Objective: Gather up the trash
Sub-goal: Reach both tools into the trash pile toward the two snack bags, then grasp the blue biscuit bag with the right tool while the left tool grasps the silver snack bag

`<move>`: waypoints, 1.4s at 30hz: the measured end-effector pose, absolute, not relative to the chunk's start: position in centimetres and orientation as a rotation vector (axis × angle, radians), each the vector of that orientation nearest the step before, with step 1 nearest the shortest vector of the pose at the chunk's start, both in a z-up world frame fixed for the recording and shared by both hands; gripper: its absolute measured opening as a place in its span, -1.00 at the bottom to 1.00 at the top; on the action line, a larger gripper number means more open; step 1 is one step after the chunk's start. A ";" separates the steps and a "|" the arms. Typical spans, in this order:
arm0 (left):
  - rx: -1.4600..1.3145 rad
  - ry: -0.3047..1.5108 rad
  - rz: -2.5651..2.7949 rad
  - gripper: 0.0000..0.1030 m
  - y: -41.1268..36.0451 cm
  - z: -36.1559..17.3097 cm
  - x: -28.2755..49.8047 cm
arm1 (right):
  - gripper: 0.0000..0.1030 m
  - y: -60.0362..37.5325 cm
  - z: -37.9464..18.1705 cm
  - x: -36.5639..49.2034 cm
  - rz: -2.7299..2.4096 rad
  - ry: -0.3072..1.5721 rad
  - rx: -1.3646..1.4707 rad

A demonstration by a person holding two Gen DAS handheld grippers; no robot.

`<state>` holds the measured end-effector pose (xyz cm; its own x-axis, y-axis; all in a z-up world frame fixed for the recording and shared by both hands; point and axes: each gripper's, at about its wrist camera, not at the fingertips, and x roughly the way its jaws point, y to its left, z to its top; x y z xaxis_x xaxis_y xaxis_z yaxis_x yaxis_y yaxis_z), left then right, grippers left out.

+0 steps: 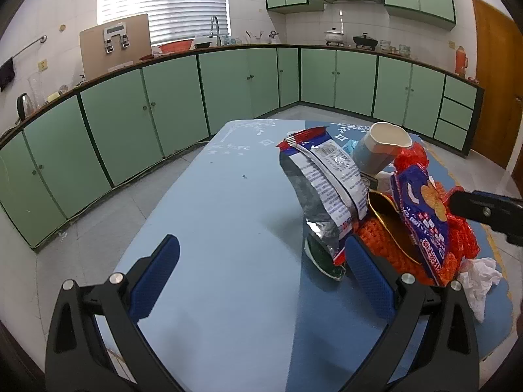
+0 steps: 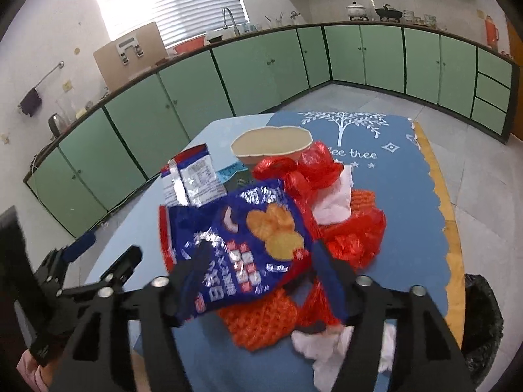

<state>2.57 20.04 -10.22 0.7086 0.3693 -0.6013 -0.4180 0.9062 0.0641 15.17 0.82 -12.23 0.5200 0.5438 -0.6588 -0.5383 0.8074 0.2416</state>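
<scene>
Kitchen with green cabinets; a blue counter carries a pile of trash at its right side.

Left gripper: jaws well apart, nothing between the blue pads. It hangs over bare counter, its right finger just beside the torn end of a silver snack bag. That bag lies with its printed back up, red edge at the far end.

Right gripper: jaws stand wide, on either side of a blue snack bag with biscuits printed on it. The bag sits between the fingers, crumpled and tilted up; the picture is blurred here and I cannot tell whether the pads press on it. In the left wrist view the same bag stands on edge against the pile, with one black finger of the right gripper reaching in from the right at its upper part.

Rest of the pile:
- Paper cup, dented rim, leaning on its side at the far end of the heap.
- Red plastic bag, bunched, just behind the blue snack bag.
- Orange mesh net under and in front of the blue bag.
- White tissue, crumpled, at the near edge; another piece lies higher up among the red plastic.

A black bin bag shows at the right edge, beside the counter.
</scene>
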 end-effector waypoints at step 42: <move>-0.167 0.663 0.340 0.90 23.5 -11.1 8.6 | -0.79 -1.8 -11.9 18.7 0.647 0.811 0.035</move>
